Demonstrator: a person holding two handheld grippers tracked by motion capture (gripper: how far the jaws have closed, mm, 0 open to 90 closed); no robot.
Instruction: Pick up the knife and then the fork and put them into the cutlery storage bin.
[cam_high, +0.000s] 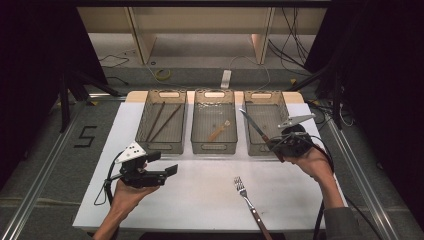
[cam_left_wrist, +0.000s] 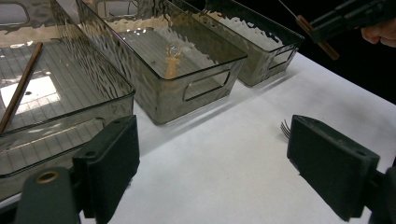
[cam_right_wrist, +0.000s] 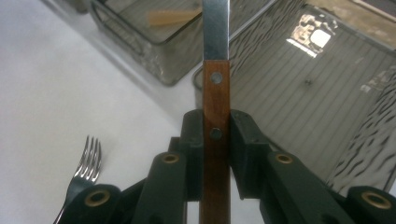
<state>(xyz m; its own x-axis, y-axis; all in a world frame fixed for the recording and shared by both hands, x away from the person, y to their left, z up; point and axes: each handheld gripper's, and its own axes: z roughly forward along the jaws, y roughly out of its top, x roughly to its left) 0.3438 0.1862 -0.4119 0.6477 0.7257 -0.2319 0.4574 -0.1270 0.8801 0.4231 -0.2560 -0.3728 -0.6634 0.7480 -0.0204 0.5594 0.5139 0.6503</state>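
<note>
My right gripper (cam_high: 278, 146) is shut on the wooden handle of a knife (cam_high: 254, 126). Its steel blade points up and left over the right basket (cam_high: 280, 100). In the right gripper view the riveted handle (cam_right_wrist: 215, 93) stands upright, clamped between both pads of the gripper (cam_right_wrist: 215, 144). A fork (cam_high: 244, 191) with a wooden handle lies on the white table near the front. My left gripper (cam_high: 170, 170) hovers over the front left of the table, open with nothing between its fingers (cam_left_wrist: 212, 158); the fork's tines (cam_left_wrist: 284, 128) peek out beside its right jaw.
Three clear baskets stand in a row at the back. The left basket (cam_high: 145, 120) holds two chopsticks (cam_high: 159, 121), the middle basket (cam_high: 214, 148) a wooden spoon (cam_high: 220, 131). The white table top (cam_high: 200, 200) ends near my forearms; dark floor and cables surround it.
</note>
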